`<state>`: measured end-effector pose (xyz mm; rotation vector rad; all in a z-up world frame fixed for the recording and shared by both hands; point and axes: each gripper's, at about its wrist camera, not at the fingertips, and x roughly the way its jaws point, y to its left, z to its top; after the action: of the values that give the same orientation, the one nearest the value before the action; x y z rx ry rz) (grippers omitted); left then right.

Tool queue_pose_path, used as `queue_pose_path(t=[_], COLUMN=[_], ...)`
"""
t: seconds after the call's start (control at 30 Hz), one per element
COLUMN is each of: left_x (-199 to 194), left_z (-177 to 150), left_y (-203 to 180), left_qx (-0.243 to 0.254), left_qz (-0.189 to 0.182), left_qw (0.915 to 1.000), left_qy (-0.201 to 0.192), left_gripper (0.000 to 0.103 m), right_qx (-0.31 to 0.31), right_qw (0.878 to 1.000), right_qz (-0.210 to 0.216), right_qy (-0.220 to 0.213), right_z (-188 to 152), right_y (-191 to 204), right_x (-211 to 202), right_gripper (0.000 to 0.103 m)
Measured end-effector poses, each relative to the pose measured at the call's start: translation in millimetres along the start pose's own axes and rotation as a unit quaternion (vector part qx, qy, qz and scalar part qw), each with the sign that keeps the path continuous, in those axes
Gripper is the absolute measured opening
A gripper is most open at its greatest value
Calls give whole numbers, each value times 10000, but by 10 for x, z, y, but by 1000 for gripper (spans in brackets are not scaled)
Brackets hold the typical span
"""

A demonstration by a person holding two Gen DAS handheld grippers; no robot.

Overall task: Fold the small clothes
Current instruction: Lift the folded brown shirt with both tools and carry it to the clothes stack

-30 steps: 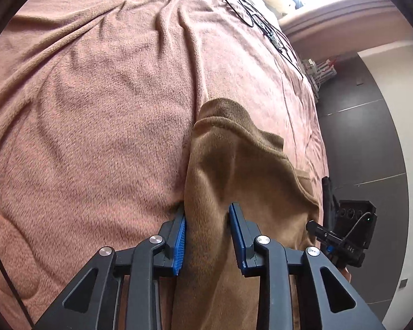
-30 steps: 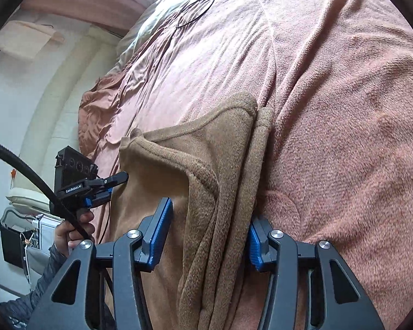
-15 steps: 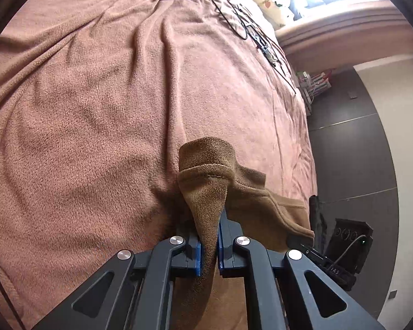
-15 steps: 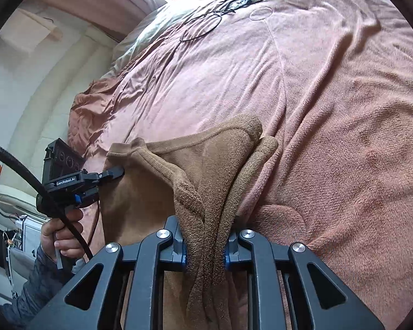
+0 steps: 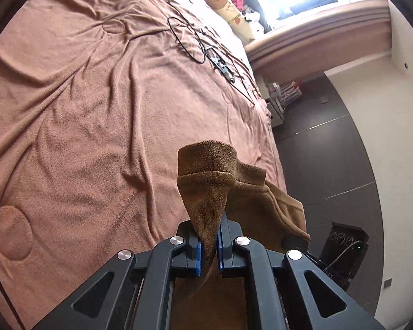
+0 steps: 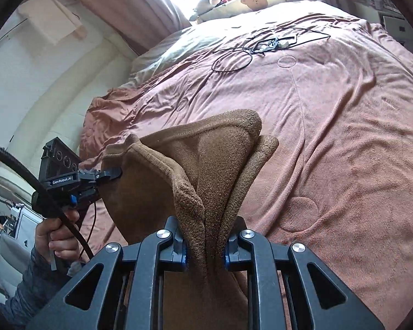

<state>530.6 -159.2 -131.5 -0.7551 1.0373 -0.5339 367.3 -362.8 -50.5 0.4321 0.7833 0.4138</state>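
Between both grippers' clenched fingers [image 5: 197, 258] (blue-padded): brown garment [image 6: 206, 170]; bunched, lifted.

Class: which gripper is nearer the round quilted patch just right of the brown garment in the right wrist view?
Right. The right gripper clamps the garment beside the patch; the left gripper holds its far edge.

Each camera rides close behind its own black two-finger gripper, looking forward and somewhat downward across the wide pinkish-brown fleece bedspread [image 5: 90, 126] toward the bright window end of the room. The left wrist view faces the bed's right edge and dark floor; the right wrist view takes in the other gripper [image 6: 111, 174], seemingly at the bed's left side. Both share the bunched brown knitted garment [image 5: 206, 192] close up and the looped black cable [image 6: 232, 59] far off.
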Motion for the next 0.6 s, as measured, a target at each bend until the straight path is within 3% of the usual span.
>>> queue_pose_path(t=[0.6], left_x=[-1173], left_z=[-461], left_y=[-593], left_qx=[632], left_qz=[-405], left_qw=[9948], left_qy=[-688], left_gripper=[8], right_qx=[-727], right_qw=[9947], right_qz=[-17], right_qy=[-727], right_z=[-553], right_y=[908], right_x=[-1283], right_gripper=[14])
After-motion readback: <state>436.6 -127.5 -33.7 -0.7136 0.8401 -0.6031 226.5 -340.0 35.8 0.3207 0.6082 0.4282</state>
